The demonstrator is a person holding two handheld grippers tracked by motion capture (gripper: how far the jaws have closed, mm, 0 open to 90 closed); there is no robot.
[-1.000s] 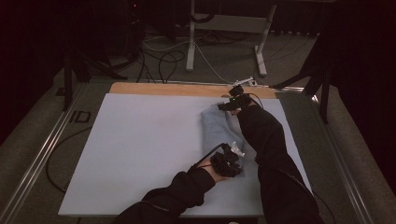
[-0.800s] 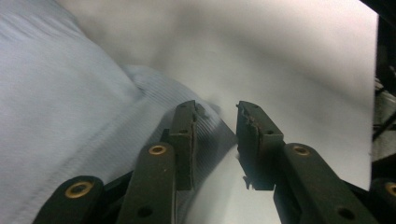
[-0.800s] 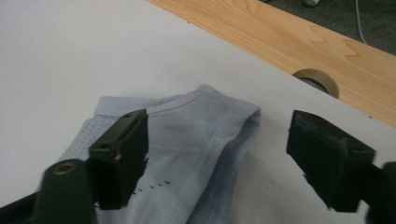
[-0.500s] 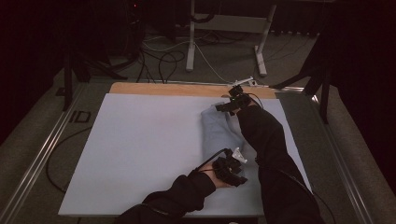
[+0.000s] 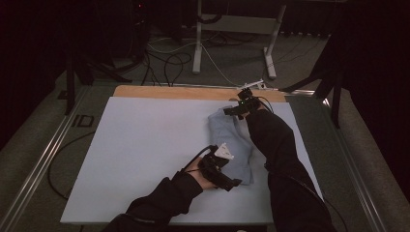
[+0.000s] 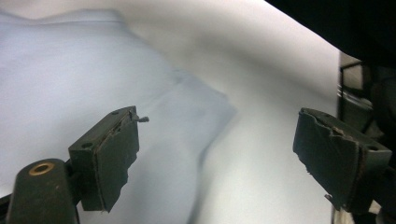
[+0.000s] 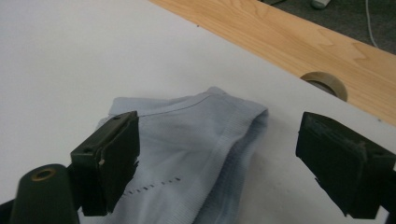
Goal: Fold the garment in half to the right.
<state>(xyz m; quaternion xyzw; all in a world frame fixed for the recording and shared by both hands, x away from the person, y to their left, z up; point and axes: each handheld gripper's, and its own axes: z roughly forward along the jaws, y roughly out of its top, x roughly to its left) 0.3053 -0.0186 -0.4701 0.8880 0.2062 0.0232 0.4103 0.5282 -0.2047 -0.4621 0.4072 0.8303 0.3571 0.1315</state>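
Two hand-held grippers work over a folded pale blue garment on a white table mat.

The left gripper has its two black jaws spread wide apart, with nothing between them. In the left gripper view, the folded pale blue garment lies beneath and ahead of the near jaw, and one rounded corner of it reaches into the gap between the jaws. The far jaw hangs over bare white mat. From the high view, this gripper sits at the near end of the garment, held by a hand in a dark sleeve.

The right gripper is also spread wide, gripping nothing. In the right gripper view, the garment's far end, with a stitched hem and a folded edge, lies below and between the jaws, nearer the left jaw. Whether the jaws touch the cloth cannot be told. Beyond the jaws the white mat runs to a strip of bare wooden table, which has a round hole in it. In the high view this gripper is at the garment's far end, close to the wooden strip.

Outward from both grippers, the mat lies open to the person's left. Past the table, cables and a white stand rest on a dim floor.
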